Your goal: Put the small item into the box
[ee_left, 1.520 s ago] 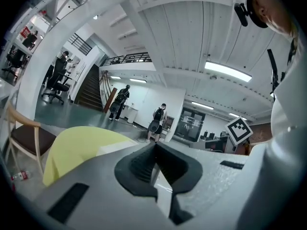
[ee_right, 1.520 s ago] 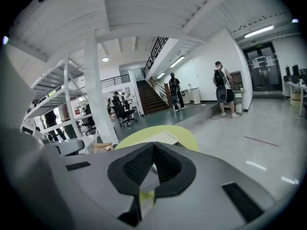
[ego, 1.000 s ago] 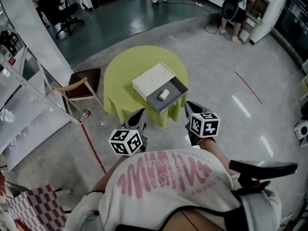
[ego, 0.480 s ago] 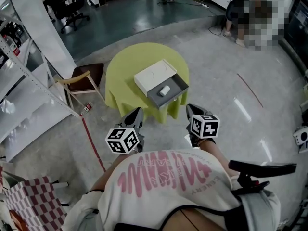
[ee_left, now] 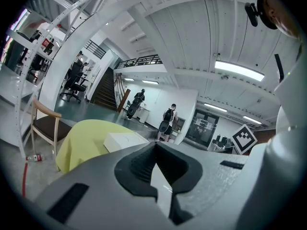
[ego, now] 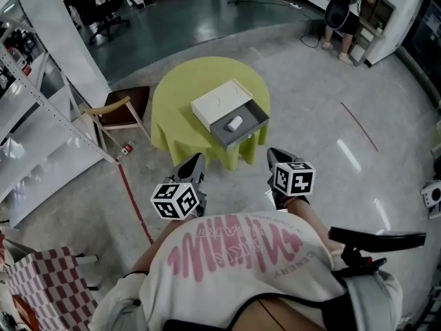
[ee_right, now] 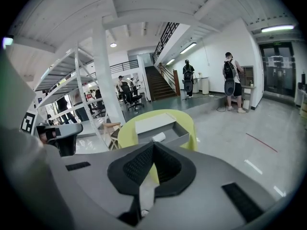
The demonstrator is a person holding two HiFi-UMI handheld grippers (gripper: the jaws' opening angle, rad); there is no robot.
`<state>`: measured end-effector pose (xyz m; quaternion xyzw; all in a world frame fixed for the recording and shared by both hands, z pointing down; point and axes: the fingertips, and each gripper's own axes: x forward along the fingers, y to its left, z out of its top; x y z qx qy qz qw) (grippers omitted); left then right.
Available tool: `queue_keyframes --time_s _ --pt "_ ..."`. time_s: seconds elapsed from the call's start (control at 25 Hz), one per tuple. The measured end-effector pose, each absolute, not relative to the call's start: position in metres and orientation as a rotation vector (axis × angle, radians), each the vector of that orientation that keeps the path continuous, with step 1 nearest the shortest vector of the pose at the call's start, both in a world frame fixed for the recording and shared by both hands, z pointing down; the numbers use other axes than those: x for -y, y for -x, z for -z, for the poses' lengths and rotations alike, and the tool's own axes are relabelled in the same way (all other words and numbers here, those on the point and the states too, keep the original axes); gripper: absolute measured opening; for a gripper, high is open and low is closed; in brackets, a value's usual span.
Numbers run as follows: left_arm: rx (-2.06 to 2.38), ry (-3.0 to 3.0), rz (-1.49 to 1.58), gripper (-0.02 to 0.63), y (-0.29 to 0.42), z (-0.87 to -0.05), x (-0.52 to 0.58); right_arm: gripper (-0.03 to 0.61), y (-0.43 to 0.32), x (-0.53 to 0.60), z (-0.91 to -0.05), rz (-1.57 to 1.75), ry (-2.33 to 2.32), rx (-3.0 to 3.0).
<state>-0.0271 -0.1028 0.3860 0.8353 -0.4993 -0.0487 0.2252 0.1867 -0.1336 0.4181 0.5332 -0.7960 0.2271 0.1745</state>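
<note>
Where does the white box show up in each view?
Head view: box upper middle, on the table.
Left gripper view: box left of centre, below the middle.
Right gripper view: box near the centre.
Shared landmark: the yellow-green table under it.

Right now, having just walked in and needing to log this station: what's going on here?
A person stands back from the round table with a claw in each hand, held near the body. The left claw and right claw are both shut and empty. On the table sits a white box with its grey drawer pulled out, and the small white item lies inside it, so the task looks done.
</note>
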Motion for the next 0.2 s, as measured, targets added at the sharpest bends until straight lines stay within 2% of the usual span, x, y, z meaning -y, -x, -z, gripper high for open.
queue_keyframes --time_s 0.2 --pt "1.381 -2.299 0.134 0.007 0.0249 -0.3873 0.0958 0.006 -0.1914 0.1264 -0.4231 -0.656 -1.505 2.247"
